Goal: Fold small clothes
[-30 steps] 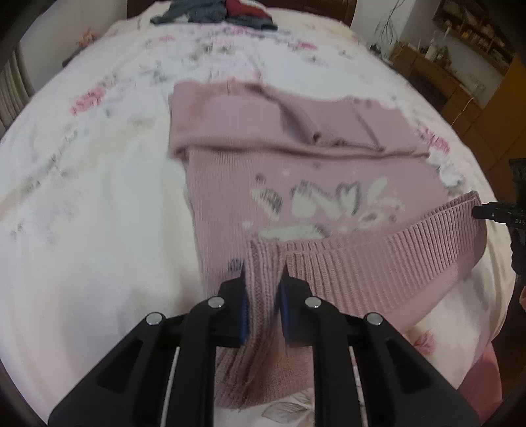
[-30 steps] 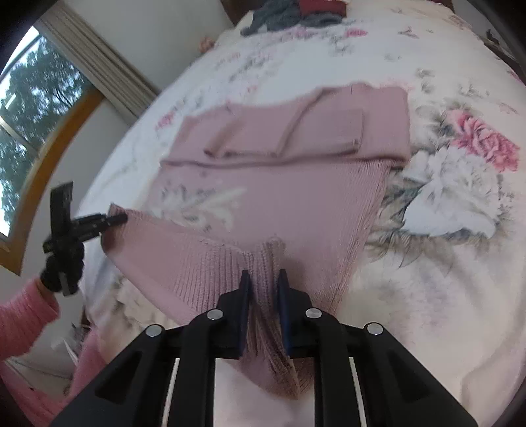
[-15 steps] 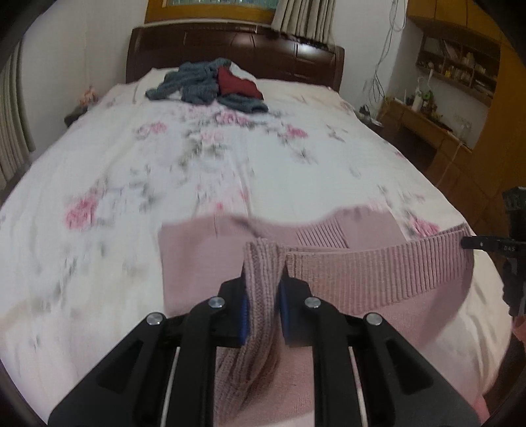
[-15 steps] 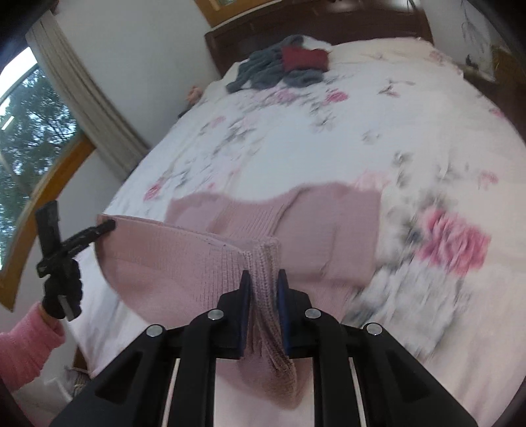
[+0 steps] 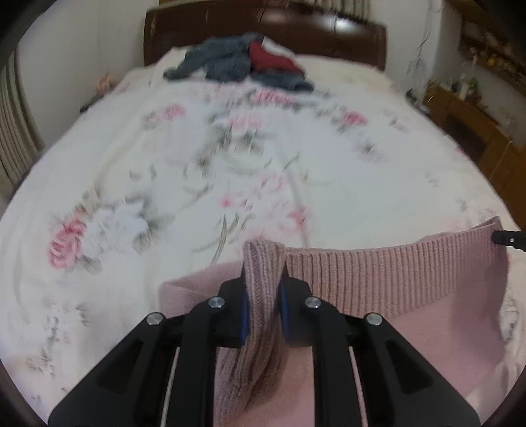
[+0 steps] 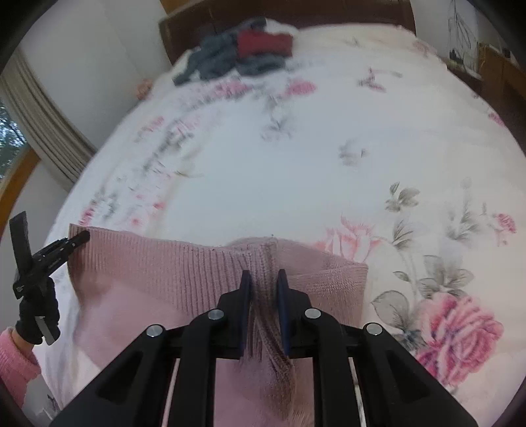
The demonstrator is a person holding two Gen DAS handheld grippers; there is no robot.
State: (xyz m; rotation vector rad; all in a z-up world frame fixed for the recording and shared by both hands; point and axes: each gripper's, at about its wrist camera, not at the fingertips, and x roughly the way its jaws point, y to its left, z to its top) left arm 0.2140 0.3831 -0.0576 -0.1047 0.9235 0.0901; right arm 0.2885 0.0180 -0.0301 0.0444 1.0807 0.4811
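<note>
Left gripper (image 5: pixel 263 279) clamped on the ribbed hem of the pink sweater (image 5: pixel 378 282), a bunched fold of knit pinched between its two fingers, jaws narrowed to the thickness of the fabric. Right gripper (image 6: pixel 264 279) clamped the same way on the hem at the other corner, knit gathered between its fingers. Hem runs taut between the two grippers, lifted above the rest of the sweater, which lies below and nearer the cameras on the bed (image 5: pixel 197 164). In the right wrist view the left gripper tip shows at the sweater's far corner, held by a black-gloved hand (image 6: pixel 36 315) with a pink sleeve (image 6: pixel 14 364). Pile of grey and red clothes (image 5: pixel 240 60) sits far from the sweater, by the dark headboard (image 5: pixel 328 29). Floral bedspread blurred in both views.
</note>
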